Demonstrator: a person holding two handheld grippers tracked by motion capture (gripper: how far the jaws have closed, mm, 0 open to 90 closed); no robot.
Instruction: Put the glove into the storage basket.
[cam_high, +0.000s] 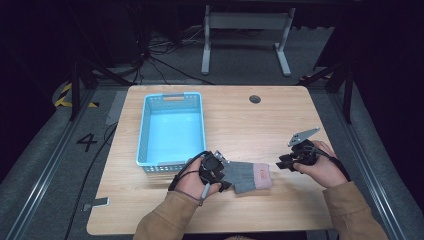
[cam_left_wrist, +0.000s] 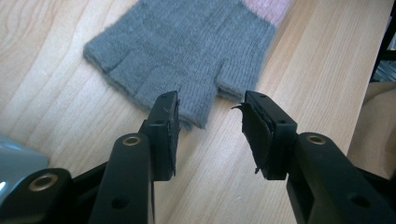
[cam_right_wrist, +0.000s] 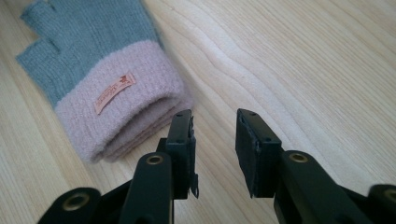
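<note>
One camera high, two riding low
High view looks down on the table (cam_high: 300, 210); both gripper views face the glove (cam_left_wrist: 187, 51) closely from opposite ends

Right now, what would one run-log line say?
left gripper: open, at glove fingers | right gripper: open, beside pink cuff | basket: empty

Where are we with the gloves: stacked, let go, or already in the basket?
Done, it seems: the grey fingerless gloves lie flat on the table, cuffs apparently layered. In hand: nothing; the left gripper stands open at the finger end, the right gripper open beside the pink cuff, neither pressing on it. Probably left: moving the gloves into the blue basket, which holds nothing.
</note>
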